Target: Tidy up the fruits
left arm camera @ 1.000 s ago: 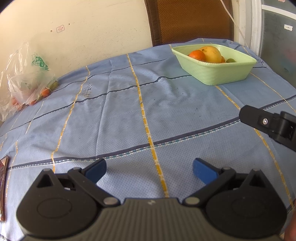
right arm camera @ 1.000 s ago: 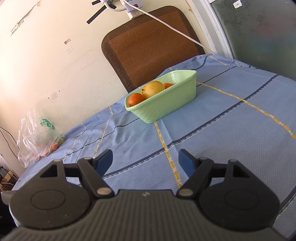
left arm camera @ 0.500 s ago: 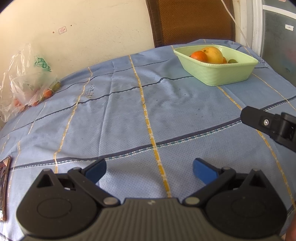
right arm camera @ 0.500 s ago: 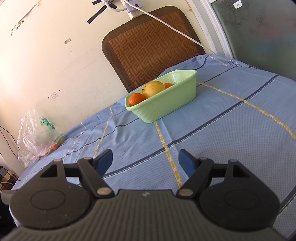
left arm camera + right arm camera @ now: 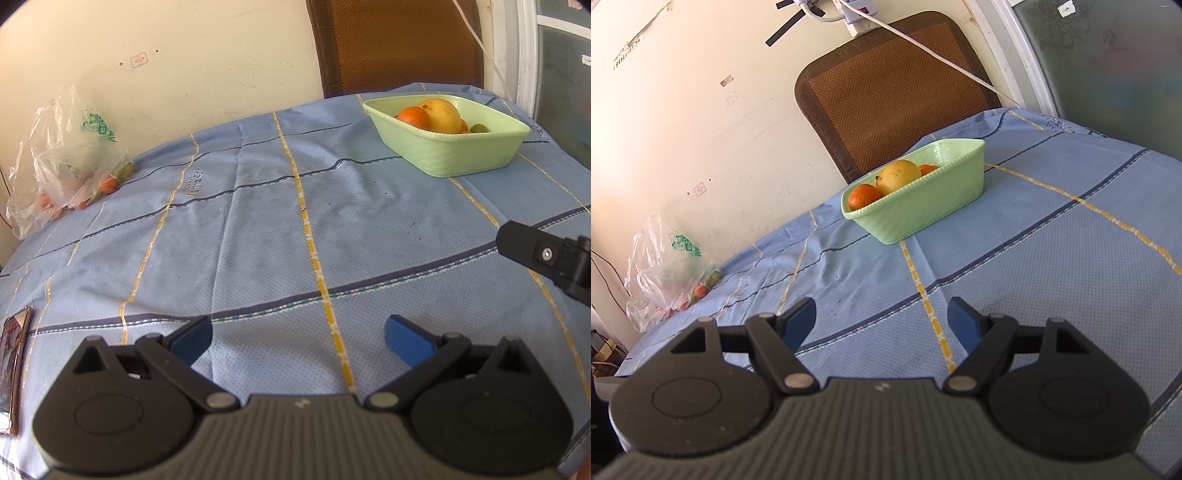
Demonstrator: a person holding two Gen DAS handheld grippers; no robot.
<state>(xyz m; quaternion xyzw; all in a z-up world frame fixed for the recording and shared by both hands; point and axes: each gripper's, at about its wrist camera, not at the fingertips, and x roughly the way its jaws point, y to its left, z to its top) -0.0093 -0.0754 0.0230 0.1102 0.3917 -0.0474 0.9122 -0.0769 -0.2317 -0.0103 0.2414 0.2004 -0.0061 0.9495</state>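
A pale green basket stands at the far side of the blue checked tablecloth. It holds an orange, a large yellow fruit and a small green fruit. My left gripper hovers open over the near cloth, nothing between its blue pads. My right gripper is open and empty too, well short of the basket. One black finger of the right gripper shows at the right edge of the left wrist view.
A clear plastic bag with small orange and green fruits lies at the table's far left by the wall. A phone rests at the near left edge. A brown chair back stands behind the basket.
The left wrist view has tilted slightly, so the basket and bag sit a little lower in frame. Both grippers stay open and in place.
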